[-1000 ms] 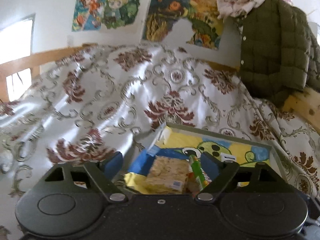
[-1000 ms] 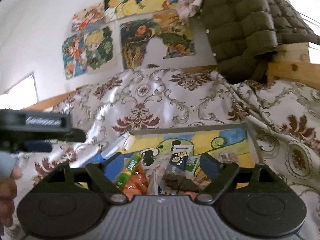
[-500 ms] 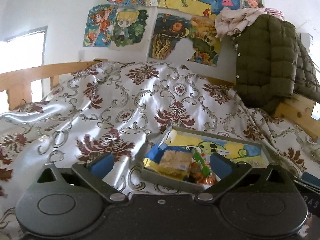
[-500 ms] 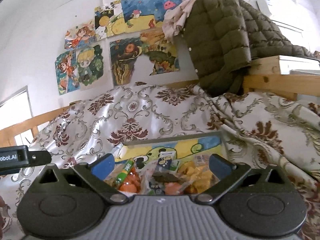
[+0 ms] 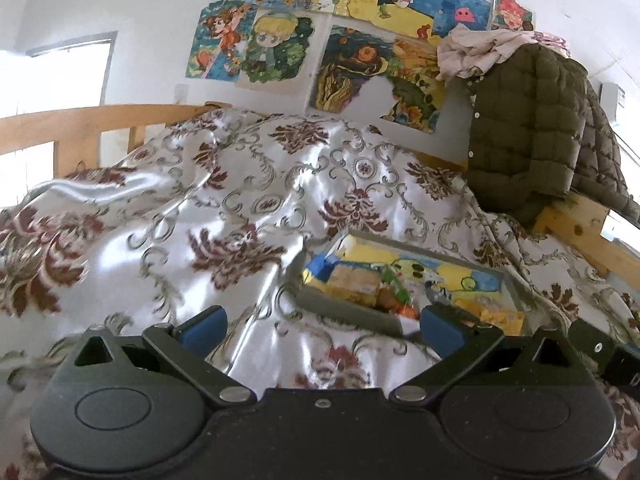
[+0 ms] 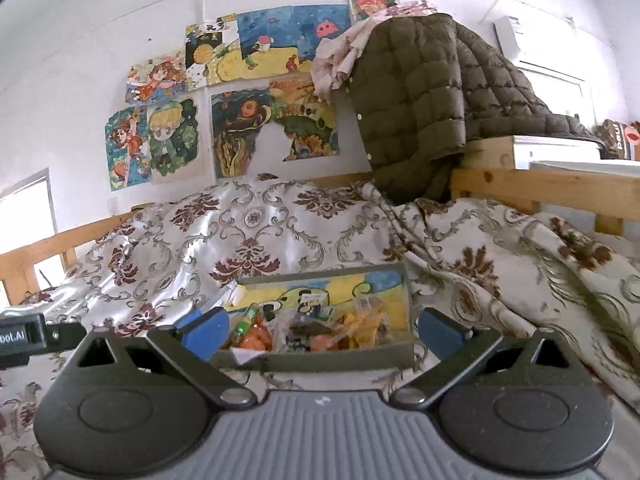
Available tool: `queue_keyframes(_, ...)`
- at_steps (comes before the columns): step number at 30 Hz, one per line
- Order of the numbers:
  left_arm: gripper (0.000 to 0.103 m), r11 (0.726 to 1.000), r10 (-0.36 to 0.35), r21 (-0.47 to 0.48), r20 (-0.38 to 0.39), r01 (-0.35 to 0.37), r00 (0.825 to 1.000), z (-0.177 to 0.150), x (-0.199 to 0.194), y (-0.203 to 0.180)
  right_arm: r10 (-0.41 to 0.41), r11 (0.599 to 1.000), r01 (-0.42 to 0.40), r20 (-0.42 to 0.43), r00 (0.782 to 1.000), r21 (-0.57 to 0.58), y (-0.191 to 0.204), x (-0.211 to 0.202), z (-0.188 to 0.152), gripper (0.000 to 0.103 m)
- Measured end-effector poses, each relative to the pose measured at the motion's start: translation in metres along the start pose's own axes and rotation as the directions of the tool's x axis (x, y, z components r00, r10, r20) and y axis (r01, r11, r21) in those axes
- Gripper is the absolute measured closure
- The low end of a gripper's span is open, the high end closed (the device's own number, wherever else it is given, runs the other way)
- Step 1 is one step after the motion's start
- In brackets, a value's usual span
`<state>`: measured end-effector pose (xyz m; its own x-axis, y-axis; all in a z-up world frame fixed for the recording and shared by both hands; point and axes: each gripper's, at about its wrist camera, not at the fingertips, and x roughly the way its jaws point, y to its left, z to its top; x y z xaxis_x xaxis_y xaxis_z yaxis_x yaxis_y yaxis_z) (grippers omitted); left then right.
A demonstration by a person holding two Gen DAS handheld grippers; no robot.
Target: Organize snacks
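Snacks: snacks (image 6: 316,330) lie heaped inside tray (image 6: 320,360) on bedspread (image 6: 256,236)
Left gripper (image 5: 322,326): wide, empty, left of tray
Right gripper (image 6: 322,330): wide, empty, before tray
Progress: apparently all gathered; nothing loose visible outside tray
Writing: "ot.AI" left of tray; wrappers illegible

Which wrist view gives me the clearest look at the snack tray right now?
Right wrist: the snack tray sits centred between the open fingers, contents sharp. Left wrist shows the tray off to the right, blurred, partly behind a fingertip.
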<state>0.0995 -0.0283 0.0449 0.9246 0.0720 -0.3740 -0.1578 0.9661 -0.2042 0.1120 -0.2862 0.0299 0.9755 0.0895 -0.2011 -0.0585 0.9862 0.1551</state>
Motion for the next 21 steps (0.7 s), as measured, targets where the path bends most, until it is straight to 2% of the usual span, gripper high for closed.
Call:
queue_keyframes(11,0.001,0.989,-0.06,0.138,0.008,0.059,0.998,-0.019,-0.049,0.016,-0.019,1.0,0.019,-0.011,1.0,0.006,0.014,-0.06,-0.01,0.0)
queue_keyframes(21,0.001,0.986,-0.091,0.142,0.006,0.089,0.996,-0.024,-0.067,0.035,-0.01,0.999,0.009,-0.028,1.0,-0.042,0.032,-0.09,-0.019,0.0)
